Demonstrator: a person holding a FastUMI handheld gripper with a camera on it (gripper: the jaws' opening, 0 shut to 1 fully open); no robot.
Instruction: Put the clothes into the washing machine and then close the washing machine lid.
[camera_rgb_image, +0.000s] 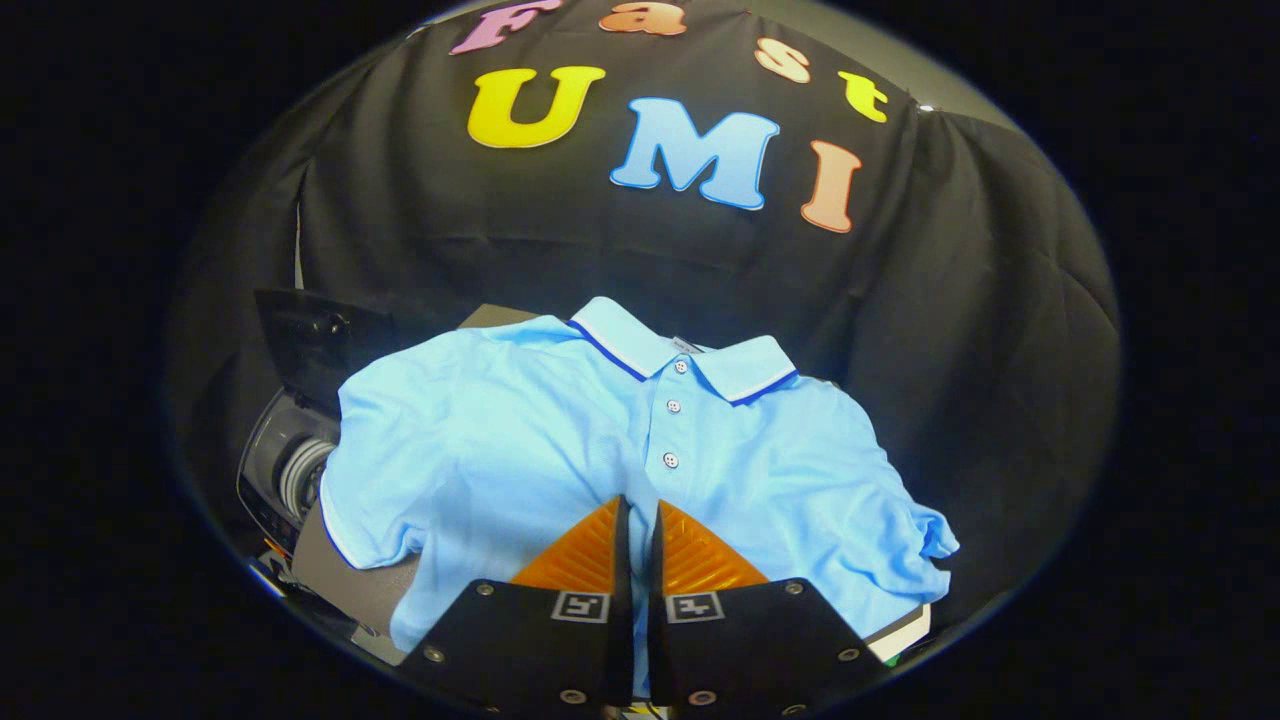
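Note:
A light blue polo shirt with a dark-trimmed collar and a buttoned placket lies spread flat, front up, on a grey table top. My gripper hovers over the shirt's lower middle, just below the lowest button. Its fingers stand almost together, with only a thin slit between them, and no cloth is bunched between them. To the left of the shirt is the small washing machine. Its dark lid is raised and the drum opening is partly covered by the shirt's sleeve.
The booth's black cloth wall rises close behind the table and wraps round the right side. The shirt's right sleeve hangs near the table's right edge. Small items lie at the table's front left corner.

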